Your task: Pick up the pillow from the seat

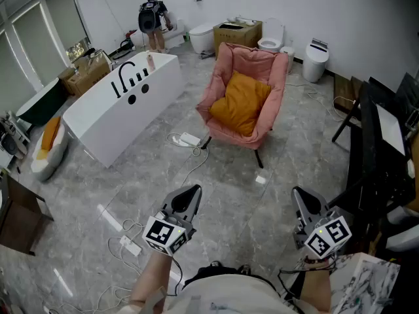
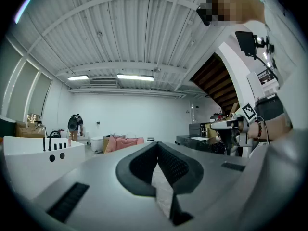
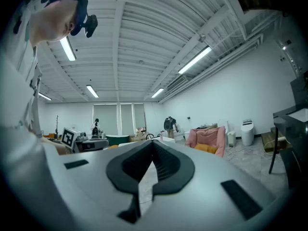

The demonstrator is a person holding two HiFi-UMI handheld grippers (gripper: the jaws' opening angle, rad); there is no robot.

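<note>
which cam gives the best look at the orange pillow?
Head view: the whole pillow shows, leaning in the pink chair. Right gripper view shows the pillow only as a small, far-off orange patch. Left gripper view shows the chair tiny; the pillow can't be made out.

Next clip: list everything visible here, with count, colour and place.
pillow: one, orange, on the chair seat
chair: one, pink, centre floor
bathtub: one, white, left of chair
toilets: at least two, white, by back wall
cardboard boxes: two, brown, behind chair, left of bathtub
power strip: one, white, floor by chair
table: one, black, right edge
person: one, by back wall
left gripper: one, grey, shut, bottom left
right gripper: one, grey, shut, bottom right
</note>
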